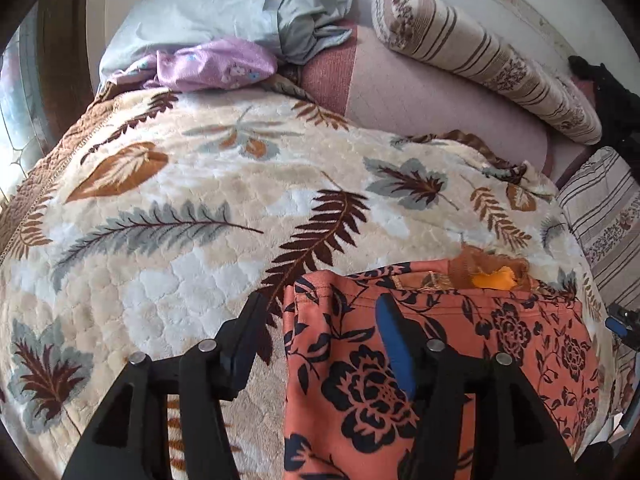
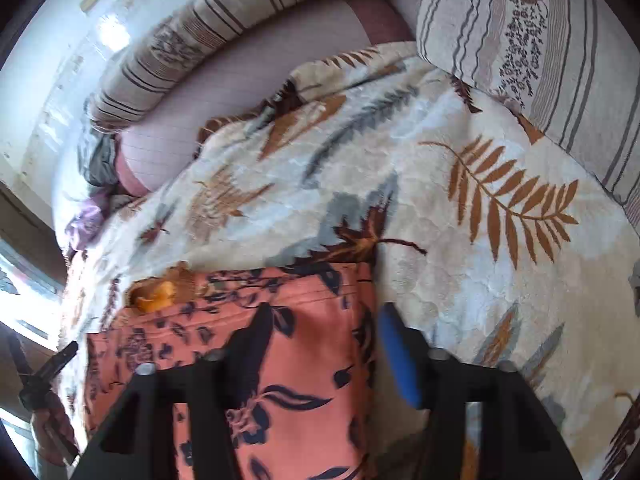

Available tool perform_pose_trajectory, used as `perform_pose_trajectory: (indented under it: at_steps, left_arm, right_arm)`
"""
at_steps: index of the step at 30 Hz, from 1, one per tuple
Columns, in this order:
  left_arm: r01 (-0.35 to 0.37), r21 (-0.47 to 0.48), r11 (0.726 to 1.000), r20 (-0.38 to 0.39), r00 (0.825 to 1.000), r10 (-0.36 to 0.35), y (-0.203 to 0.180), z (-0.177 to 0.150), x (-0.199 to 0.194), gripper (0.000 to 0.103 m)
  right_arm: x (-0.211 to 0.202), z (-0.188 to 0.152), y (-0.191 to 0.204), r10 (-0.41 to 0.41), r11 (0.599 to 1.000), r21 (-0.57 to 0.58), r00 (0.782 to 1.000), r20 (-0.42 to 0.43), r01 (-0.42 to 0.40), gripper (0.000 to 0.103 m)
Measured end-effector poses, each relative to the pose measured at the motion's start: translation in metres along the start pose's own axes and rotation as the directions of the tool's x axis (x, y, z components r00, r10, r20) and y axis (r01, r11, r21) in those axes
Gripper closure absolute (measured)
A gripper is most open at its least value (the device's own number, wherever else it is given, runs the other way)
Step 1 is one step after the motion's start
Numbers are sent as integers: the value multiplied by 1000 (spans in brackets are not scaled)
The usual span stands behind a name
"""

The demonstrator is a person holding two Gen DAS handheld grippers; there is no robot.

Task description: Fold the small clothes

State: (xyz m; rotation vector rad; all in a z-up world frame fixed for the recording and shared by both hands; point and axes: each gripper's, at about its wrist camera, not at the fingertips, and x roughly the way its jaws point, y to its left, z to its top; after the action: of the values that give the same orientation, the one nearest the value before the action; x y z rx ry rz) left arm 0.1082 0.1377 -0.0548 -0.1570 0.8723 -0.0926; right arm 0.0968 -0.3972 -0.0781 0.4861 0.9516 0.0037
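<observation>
A coral garment (image 1: 460,344) with a dark flower print lies flat on the leaf-patterned blanket (image 1: 192,208). At its far edge a bit of brown lace and orange cloth (image 1: 494,280) shows. My left gripper (image 1: 322,304) is open over the garment's left edge, one finger above the blanket and the blue-padded finger above the fabric. In the right wrist view the same garment (image 2: 304,364) lies under my right gripper (image 2: 326,312), which stands open across its right edge. Neither gripper's pads press on the cloth.
A striped bolster (image 1: 480,56), a grey-blue pillow (image 1: 220,4) and a lilac cloth (image 1: 216,64) lie at the far side of the bed. A striped pillow (image 2: 540,40) sits at the right. A hand (image 2: 52,420) holding the other gripper shows at the left edge.
</observation>
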Motion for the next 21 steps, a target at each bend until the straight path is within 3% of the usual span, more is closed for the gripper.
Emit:
perform_pose_trajectory:
  at_steps: [3, 5, 6, 7, 8, 10, 12, 15, 18, 19, 21]
  left_arm:
    - [13, 15, 1000, 15, 1000, -13, -11, -25, -34, 44]
    - [37, 12, 999, 6, 999, -37, -19, -47, -46, 44]
    - [43, 9, 999, -8, 999, -43, -22, -59, -47, 44]
    - [42, 12, 999, -32, 999, -41, -25, -70, -45, 43]
    - [28, 17, 999, -60, 998, -27, -28, -81, -40, 43]
    - [-48, 16, 999, -140, 989, 50, -30, -100, -25, 44]
    - [-88, 16, 996, -159, 983, 90, -29, -112, -24, 43]
    - [-94, -7, 996, -126, 988, 93, -30, -118, -36, 43]
    - [-78, -32, 996, -141, 987, 73, -31, -124, -42, 42]
    - [-72, -33, 997, -144, 987, 67, -31, -125, -43, 42]
    - [-80, -30, 996, -152, 985, 75, -32, -127, -43, 41]
  right_arm:
    - [-28, -17, 24, 184, 983, -16, 983, -5, -184, 24]
    - [-23, -35, 39, 324, 946, 9, 942, -85, -324, 23]
    - [-15, -44, 41, 370, 929, 38, 921, -122, -369, 23]
    - [-7, -53, 40, 379, 925, 61, 914, -145, -374, 23]
    - [4, -61, 35, 348, 937, 76, 923, -164, -340, 23]
    - [24, -79, 11, 185, 977, 146, 962, -201, -157, 25]
    - [13, -88, -1, 209, 960, 218, 967, -144, -175, 29]
    - [-23, -94, 22, 191, 978, 102, 977, -93, -181, 25]
    - [-36, -111, 41, 220, 975, 0, 970, -102, -221, 21]
    - [-29, -117, 39, 206, 978, -11, 971, -124, -209, 21]
    - [-7, -126, 19, 82, 996, 44, 978, -192, -75, 23]
